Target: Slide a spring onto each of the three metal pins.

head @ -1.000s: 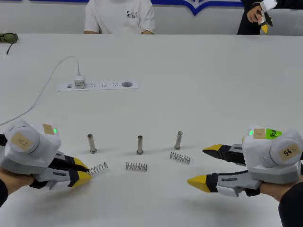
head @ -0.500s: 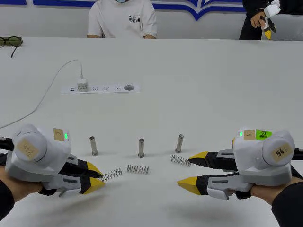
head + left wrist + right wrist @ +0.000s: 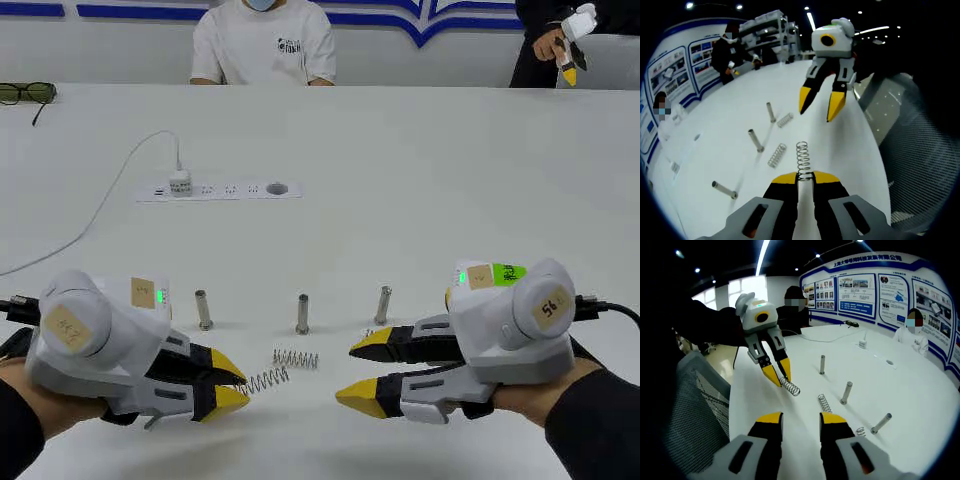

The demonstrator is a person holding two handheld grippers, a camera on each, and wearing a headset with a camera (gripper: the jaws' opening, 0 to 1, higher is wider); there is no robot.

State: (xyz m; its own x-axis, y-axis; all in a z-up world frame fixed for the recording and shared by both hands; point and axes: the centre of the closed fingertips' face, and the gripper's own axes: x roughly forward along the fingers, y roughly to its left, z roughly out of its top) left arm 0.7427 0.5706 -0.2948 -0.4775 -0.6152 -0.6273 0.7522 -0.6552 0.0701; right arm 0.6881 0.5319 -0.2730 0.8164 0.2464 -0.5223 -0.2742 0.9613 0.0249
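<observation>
Spring (image 3: 268,378) clamped end-on in left claw (image 3: 241,388); right claw (image 3: 346,372) spread wide.

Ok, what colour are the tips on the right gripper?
Yellow; the right gripper shows them best in the left gripper view.

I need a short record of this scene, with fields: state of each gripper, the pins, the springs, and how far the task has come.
left gripper: shut on the end of the held spring, which points forward
right gripper: open, holding nothing
pins: left pin, middle pin, right pin, upright in a row on the table, all bare
loose springs: second spring lies in front of the middle pin; third spring lies near the right pin
progress: no spring is on a pin yet
</observation>
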